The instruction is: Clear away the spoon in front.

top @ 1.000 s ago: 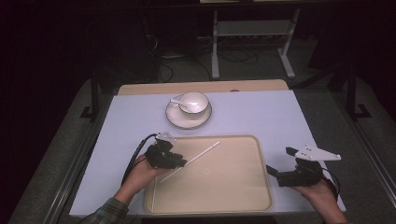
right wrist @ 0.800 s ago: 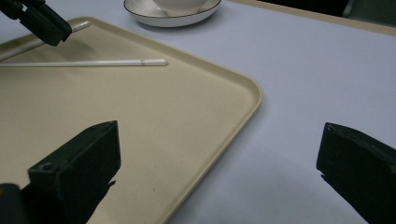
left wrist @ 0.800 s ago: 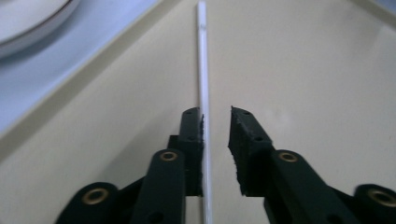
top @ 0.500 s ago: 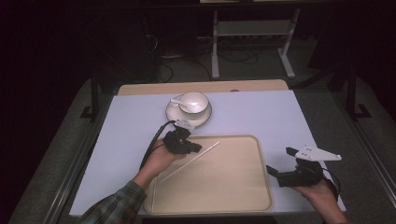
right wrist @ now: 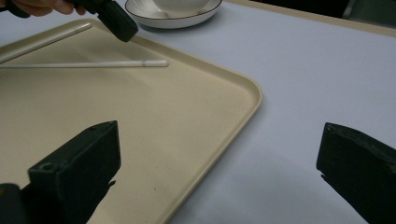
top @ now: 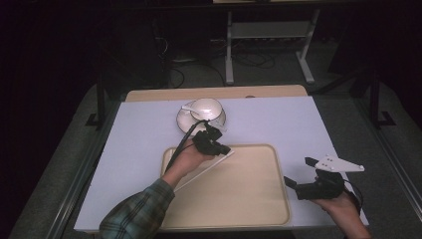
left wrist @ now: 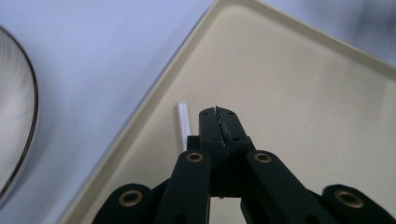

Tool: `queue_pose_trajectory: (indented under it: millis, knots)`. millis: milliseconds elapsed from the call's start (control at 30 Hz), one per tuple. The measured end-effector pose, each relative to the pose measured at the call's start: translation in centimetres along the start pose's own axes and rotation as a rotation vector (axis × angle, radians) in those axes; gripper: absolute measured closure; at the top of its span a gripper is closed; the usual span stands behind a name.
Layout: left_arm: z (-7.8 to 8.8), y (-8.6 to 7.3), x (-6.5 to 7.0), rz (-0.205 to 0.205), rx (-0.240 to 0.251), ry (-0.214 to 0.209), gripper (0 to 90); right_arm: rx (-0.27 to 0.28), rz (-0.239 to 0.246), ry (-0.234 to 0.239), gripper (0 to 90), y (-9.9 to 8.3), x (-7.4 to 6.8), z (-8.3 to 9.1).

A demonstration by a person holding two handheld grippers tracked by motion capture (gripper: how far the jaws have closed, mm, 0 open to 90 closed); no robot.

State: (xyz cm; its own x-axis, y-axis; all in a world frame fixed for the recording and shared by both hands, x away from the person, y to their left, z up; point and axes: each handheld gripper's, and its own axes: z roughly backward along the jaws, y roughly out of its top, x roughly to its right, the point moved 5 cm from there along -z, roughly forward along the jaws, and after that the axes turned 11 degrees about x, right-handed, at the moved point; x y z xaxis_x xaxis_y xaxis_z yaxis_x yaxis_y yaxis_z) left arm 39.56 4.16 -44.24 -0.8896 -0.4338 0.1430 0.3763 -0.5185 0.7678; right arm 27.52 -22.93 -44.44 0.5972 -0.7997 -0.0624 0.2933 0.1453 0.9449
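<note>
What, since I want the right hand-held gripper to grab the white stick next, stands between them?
Nothing visible. Bare tray lies between the open right hand-held gripper and the white stick. The left hand-held gripper is shut beside the stick's far end, not in the path.

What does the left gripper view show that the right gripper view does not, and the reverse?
Left gripper view: the left tongs from behind, jaws shut, with the tip of the white stick just beside them, over the tray's corner.

Right gripper view: the right tongs wide open, a long stretch of the stick lying flat on the tray, the other hand with its tongs above it, and the base of the cup.

Both: the beige tray, the stick, the saucer and the pale table cover.
</note>
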Motion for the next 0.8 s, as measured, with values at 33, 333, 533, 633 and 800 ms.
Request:
queue_pose_trajectory:
  millis: [33, 333, 533, 633, 800]
  knots:
    - [-0.3, 0.2, 0.0, 0.0, 0.0, 0.001, 89.6, 0.0, 0.001, 0.0, 0.0, 0.0, 0.0, 0.0]
    - [-3.7, 0.7, -0.4, 0.004, -0.029, 0.015, 89.6, 0.002, -0.001, 0.003, 0.0, 0.0, 0.0, 0.1]
    - [-4.6, 0.3, -0.9, 0.02, -0.042, 0.018, 89.6, 0.006, -0.003, 0.003, 0.0, 0.0, 0.1, 0.1]
    - [-5.0, 0.0, -1.1, 0.025, -0.053, 0.019, 89.6, 0.004, -0.002, 0.004, 0.0, 0.0, 0.1, 0.1]
    - [-5.1, -0.2, -1.4, 0.027, -0.057, 0.031, 89.6, 0.003, -0.004, 0.002, 0.0, 0.0, 0.1, 0.1]
